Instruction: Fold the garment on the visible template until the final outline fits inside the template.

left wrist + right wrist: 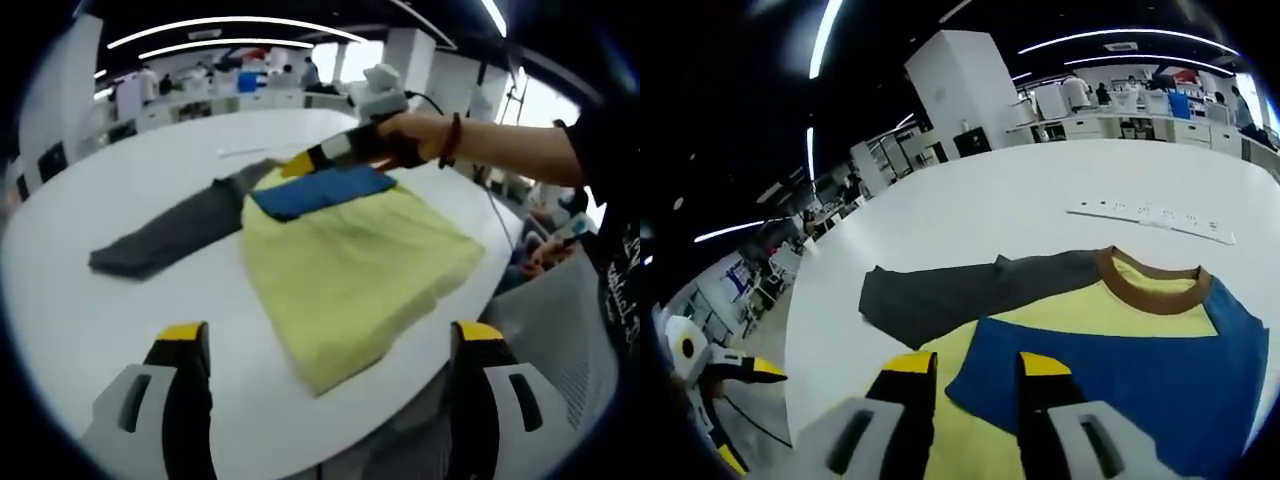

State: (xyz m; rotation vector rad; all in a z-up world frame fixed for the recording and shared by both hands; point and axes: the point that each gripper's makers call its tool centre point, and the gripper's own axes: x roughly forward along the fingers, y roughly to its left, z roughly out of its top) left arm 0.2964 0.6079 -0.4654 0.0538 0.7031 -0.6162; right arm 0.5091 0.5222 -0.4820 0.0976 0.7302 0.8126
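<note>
A shirt with a yellow body (350, 260), a brown collar (1155, 285), one blue sleeve (320, 190) and one grey sleeve (170, 235) lies on a white round table (100, 310). The blue sleeve (1120, 370) is folded across the yellow chest (1080, 305). The grey sleeve (950, 295) stretches flat to the side. My right gripper (977, 365) hovers at the blue sleeve's edge, its jaws a little apart with nothing pinched; a hand holds the right gripper (315, 160) by the collar. My left gripper (330, 340) stands wide open above the shirt's hem, and the left gripper (760, 372) also appears off the table's side.
A thin white strip (1150, 220) lies on the table beyond the collar. The person's forearm (490, 150) reaches in from the right, over the table's edge. Desks and white pillars (960, 90) stand in the room behind.
</note>
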